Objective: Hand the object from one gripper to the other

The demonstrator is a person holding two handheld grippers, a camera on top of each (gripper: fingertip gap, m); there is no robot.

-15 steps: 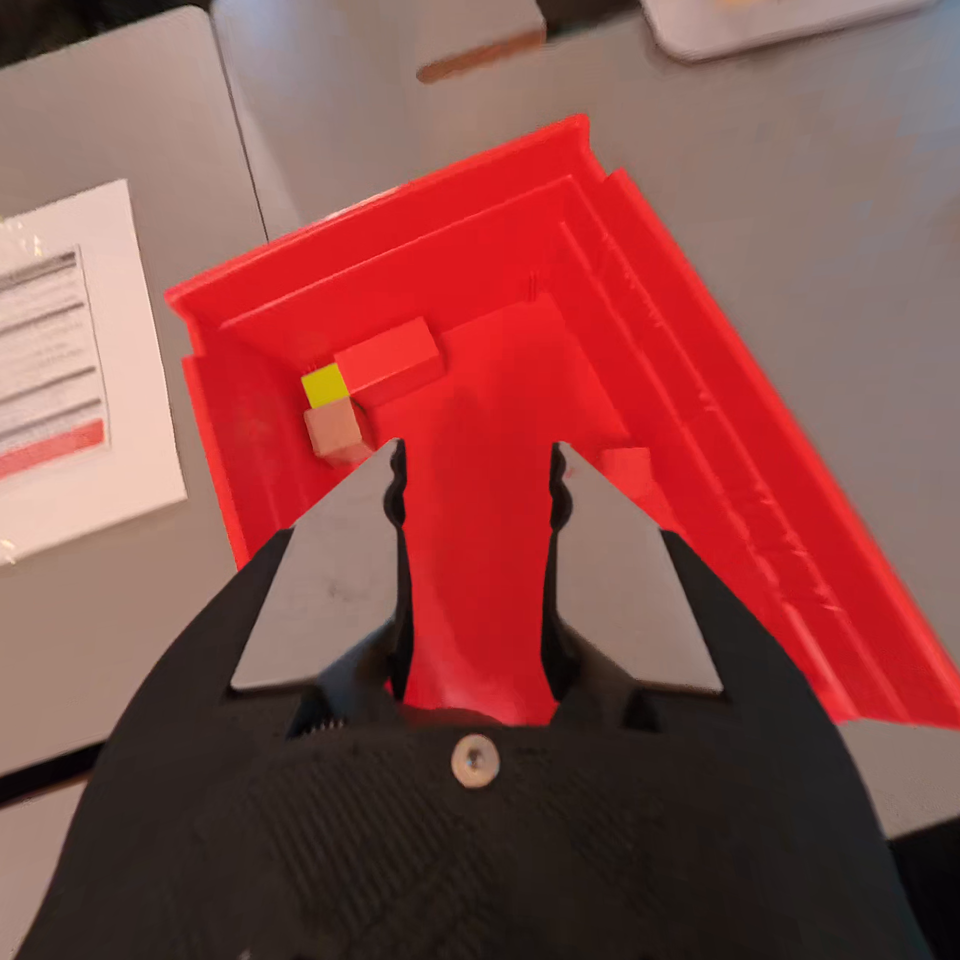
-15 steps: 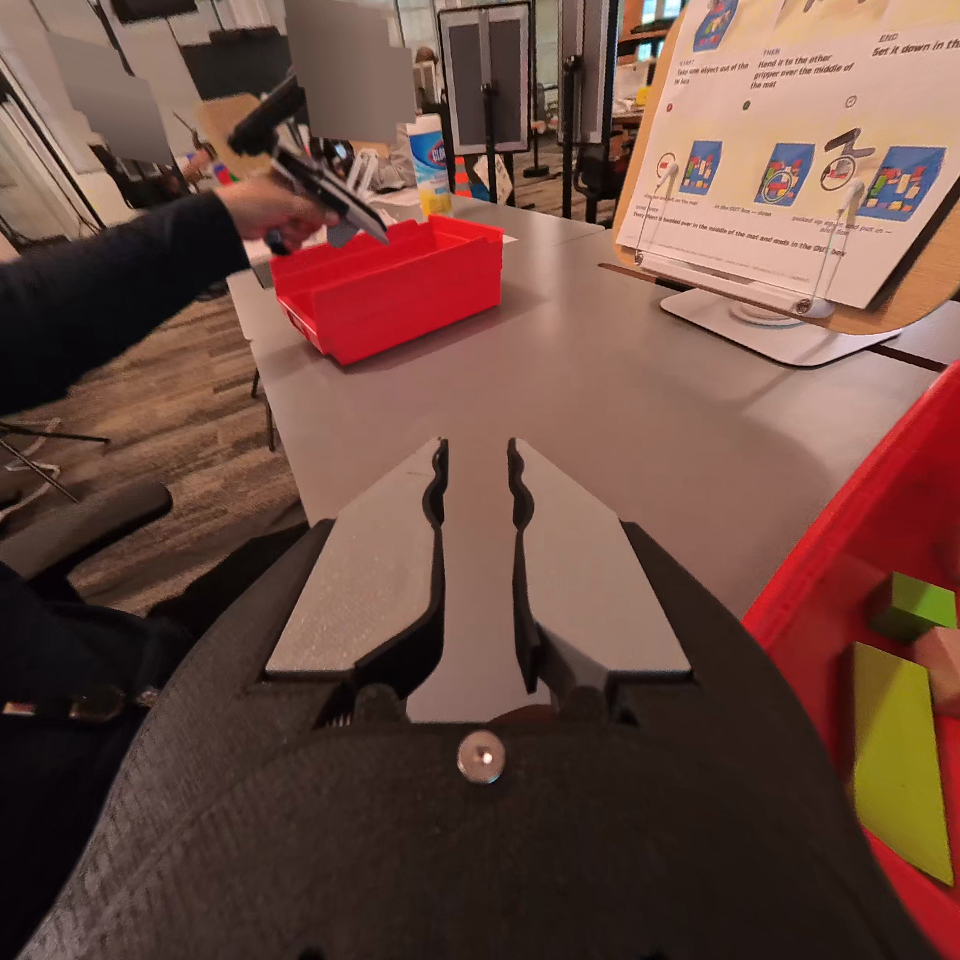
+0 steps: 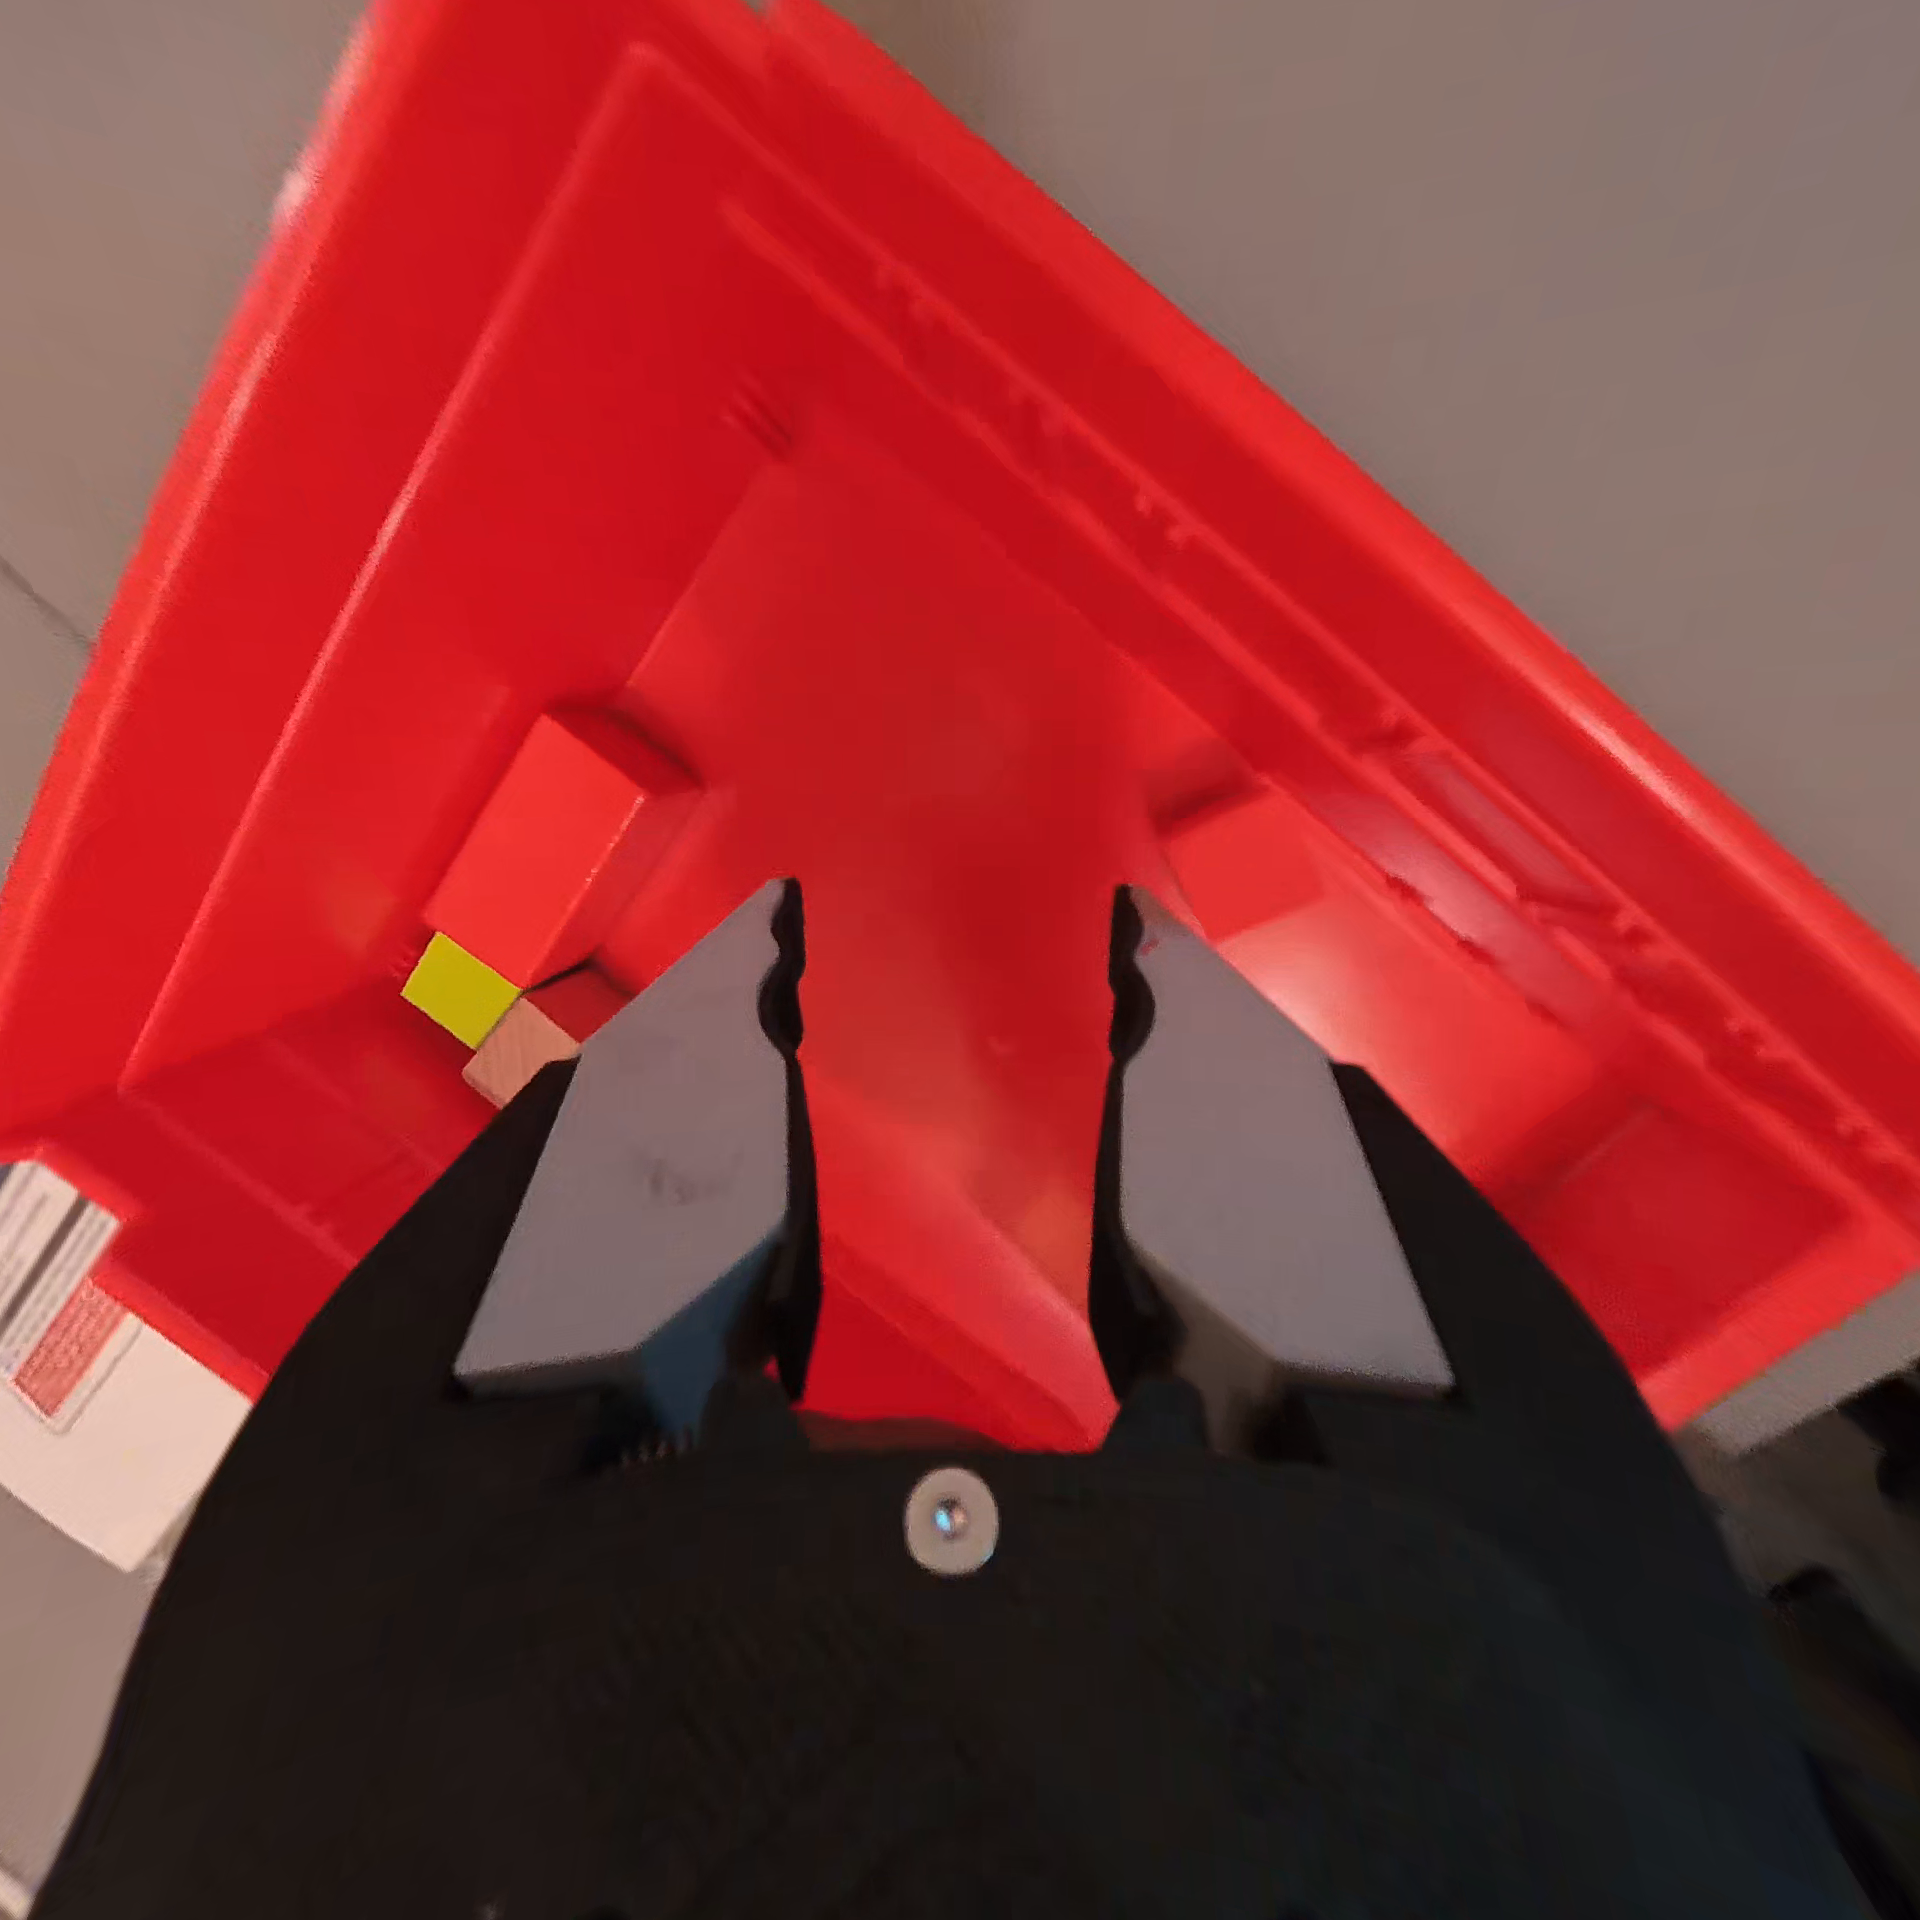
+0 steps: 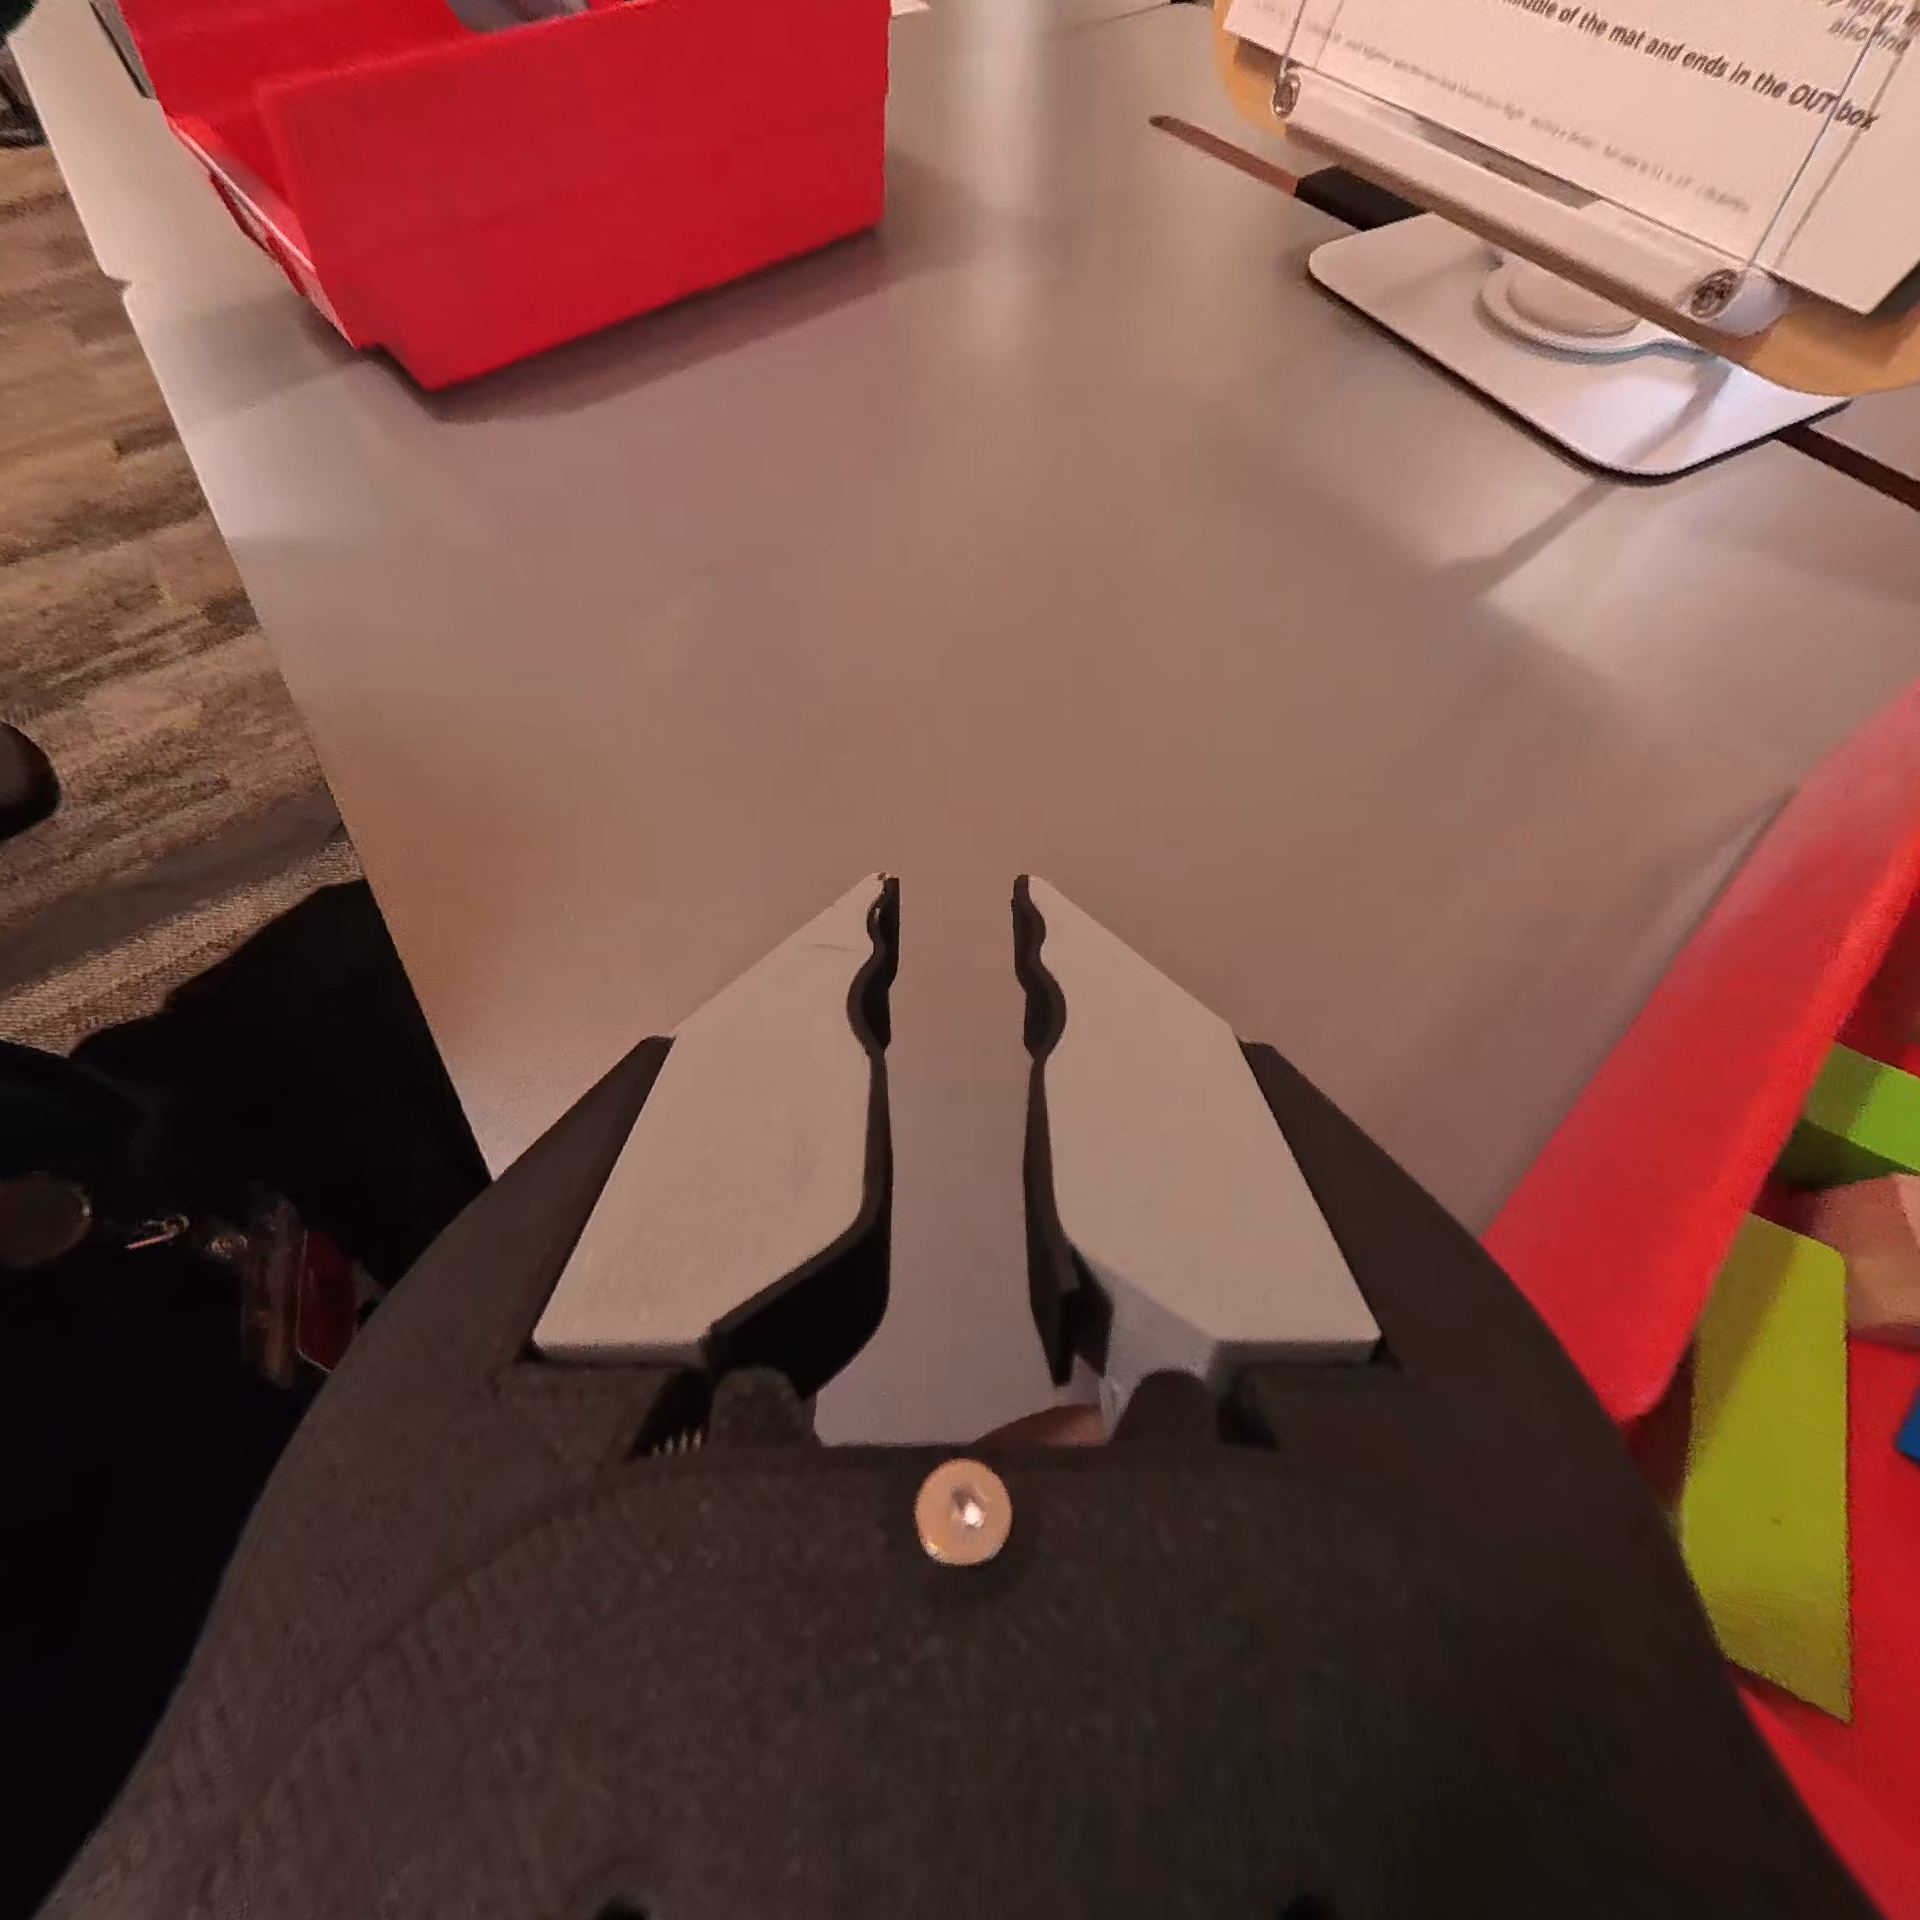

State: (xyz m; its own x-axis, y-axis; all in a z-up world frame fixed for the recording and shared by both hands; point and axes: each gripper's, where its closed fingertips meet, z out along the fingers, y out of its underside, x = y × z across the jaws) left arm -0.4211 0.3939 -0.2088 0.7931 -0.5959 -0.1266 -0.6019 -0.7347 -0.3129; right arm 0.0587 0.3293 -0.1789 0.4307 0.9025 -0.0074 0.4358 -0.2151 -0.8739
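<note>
Left gripper (image 3: 951,961) dropped deeper into bin (image 3: 1039,416), jaws wide, empty, lining up on blocks (image 3: 551,831). Right gripper (image 4: 956,914) waits over surface (image 4: 935,571), half-open, empty, ready for handoff.

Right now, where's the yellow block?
In the left wrist view, the yellow block sits in the red bin's left corner, touching the long red block and a tan block, just left of the left gripper.

Red block (image 3: 551,831) lies flat in the red bin's (image 3: 935,343) corner.
</note>
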